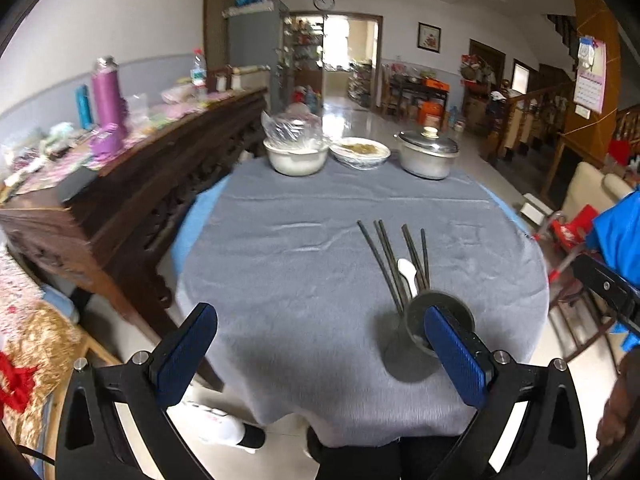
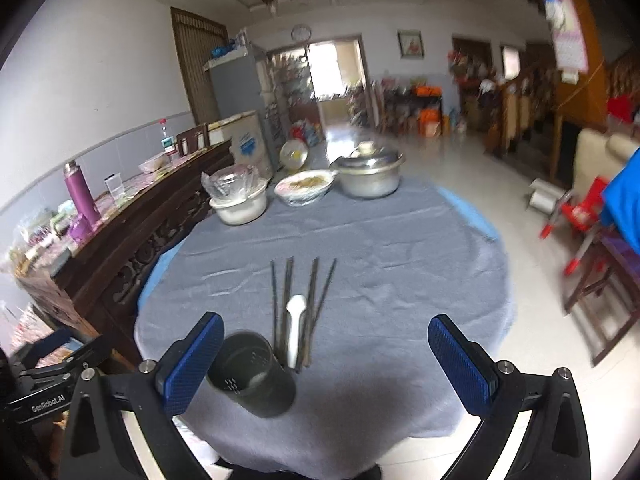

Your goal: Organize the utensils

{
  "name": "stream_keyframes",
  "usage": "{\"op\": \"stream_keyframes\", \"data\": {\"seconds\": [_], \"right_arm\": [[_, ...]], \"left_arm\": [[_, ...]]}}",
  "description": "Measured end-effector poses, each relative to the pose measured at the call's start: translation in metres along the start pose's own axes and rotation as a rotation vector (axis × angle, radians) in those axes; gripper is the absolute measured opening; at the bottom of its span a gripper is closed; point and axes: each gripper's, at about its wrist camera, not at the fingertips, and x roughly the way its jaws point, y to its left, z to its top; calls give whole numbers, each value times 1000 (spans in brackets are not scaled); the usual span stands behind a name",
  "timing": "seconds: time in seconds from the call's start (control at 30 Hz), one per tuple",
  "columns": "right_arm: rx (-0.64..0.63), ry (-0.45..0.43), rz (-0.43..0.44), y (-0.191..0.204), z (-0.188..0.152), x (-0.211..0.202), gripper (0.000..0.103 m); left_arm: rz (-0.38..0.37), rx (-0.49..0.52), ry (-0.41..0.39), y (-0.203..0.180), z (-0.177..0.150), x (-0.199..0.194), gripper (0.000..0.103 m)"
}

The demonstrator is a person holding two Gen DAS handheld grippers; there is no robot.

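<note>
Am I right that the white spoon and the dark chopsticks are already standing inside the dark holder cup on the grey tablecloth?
Not quite: the white spoon and dark chopsticks lie flat on the grey tablecloth beside the dark holder cup, not inside it. The right wrist view shows this.

You get soft daylight from the bright doorway far back; it glares white there and shines on the floor. Your right view is blurry, mostly on its right side. Both views bend round at the edges, with black corners. Soft shadows fall on the grey tablecloth.
</note>
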Motion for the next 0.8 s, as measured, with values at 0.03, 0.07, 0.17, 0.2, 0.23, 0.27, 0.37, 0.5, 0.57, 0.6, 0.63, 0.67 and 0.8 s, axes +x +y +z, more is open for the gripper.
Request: {"op": "stream_keyframes", "data": {"seconds": [0.03, 0.07, 0.17, 0.2, 0.23, 0.27, 0.37, 0.5, 0.57, 0.6, 0.63, 0.67, 0.8], "right_arm": [[27, 33, 35, -6, 10, 17, 103], [43, 59, 56, -10, 16, 29, 103], [143, 167, 133, -29, 39, 87, 89], [162, 196, 147, -33, 43, 104, 84], [184, 236, 154, -38, 49, 127, 76], [202, 263, 156, -41, 53, 145, 73], [258, 363, 161, -50, 62, 211, 59], [301, 459, 141, -55, 64, 286, 50], [303, 490, 110, -55, 63, 315, 49], [300, 511, 95, -53, 62, 328, 48], [295, 527, 82, -52, 60, 338, 46], [290, 538, 74, -51, 59, 343, 46], [247, 575, 17, -44, 57, 363, 45]], "left_arm": [[-17, -8, 10, 4, 5, 7, 103], [-41, -13, 32, 11, 16, 22, 103], [-43, -11, 88, 20, 36, 63, 103], [-65, -27, 115, 23, 43, 80, 103], [-79, -32, 131, 25, 47, 90, 102], [-106, -40, 169, 26, 53, 109, 100], [-169, -81, 271, 25, 71, 161, 83], [-231, -142, 387, 16, 91, 226, 60], [-256, -158, 431, 9, 99, 253, 58], [-259, -163, 450, 8, 102, 262, 58], [-270, -178, 464, 3, 106, 271, 58], [-275, -192, 485, -4, 112, 284, 58], [-246, -220, 551, -23, 120, 325, 58]]}}
